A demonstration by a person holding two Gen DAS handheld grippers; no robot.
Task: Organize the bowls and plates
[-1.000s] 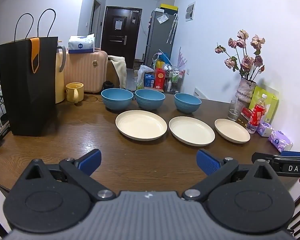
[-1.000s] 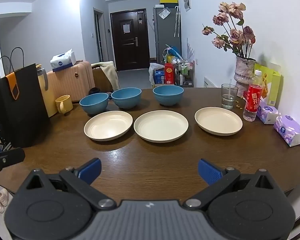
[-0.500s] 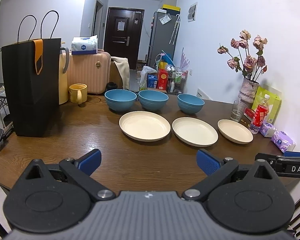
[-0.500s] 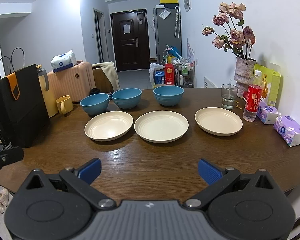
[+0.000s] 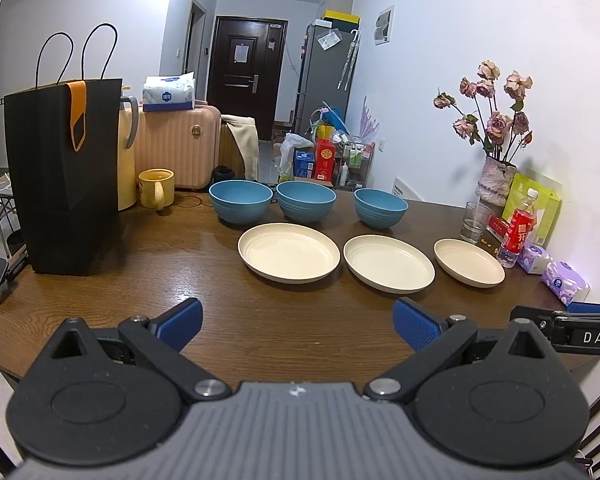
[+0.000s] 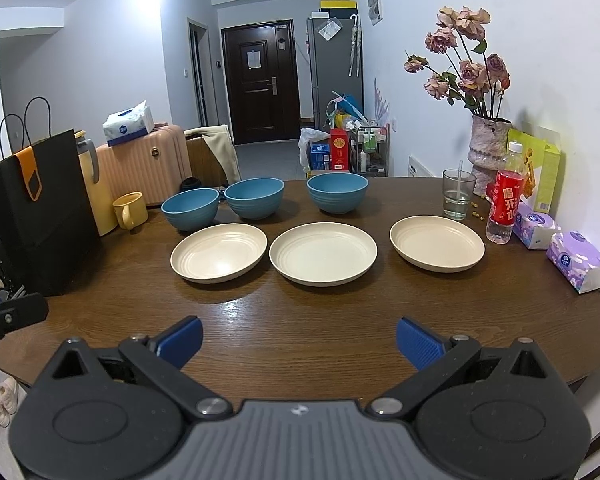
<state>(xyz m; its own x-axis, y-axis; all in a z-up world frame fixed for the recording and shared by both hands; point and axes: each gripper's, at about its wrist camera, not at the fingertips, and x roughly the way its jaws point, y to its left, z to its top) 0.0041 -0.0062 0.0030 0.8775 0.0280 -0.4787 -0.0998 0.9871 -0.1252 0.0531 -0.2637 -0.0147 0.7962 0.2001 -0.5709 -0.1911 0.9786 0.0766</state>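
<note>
- The left hand-held gripper (image 5: 298, 322) had eased nearer the brown wooden surface (image 5: 140, 280); the right hand-held gripper (image 6: 299, 338) barely shifted.
- Both were spread wide, grasping nothing.
- Three round cream plates (image 6: 323, 253) and three blue ribbed bowls (image 6: 337, 192) sat rim-up in side-by-side rows.

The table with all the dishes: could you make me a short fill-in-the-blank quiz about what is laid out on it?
1. Behind the cream plates stand ___ blue bowls.
2. The yellow mug sits beside a tall ___ paper bag.
3. The drinking glass stands next to a bottle with a ___ label.
4. Both grippers' jaws are ___.

Missing words: three; black; red; open
</note>
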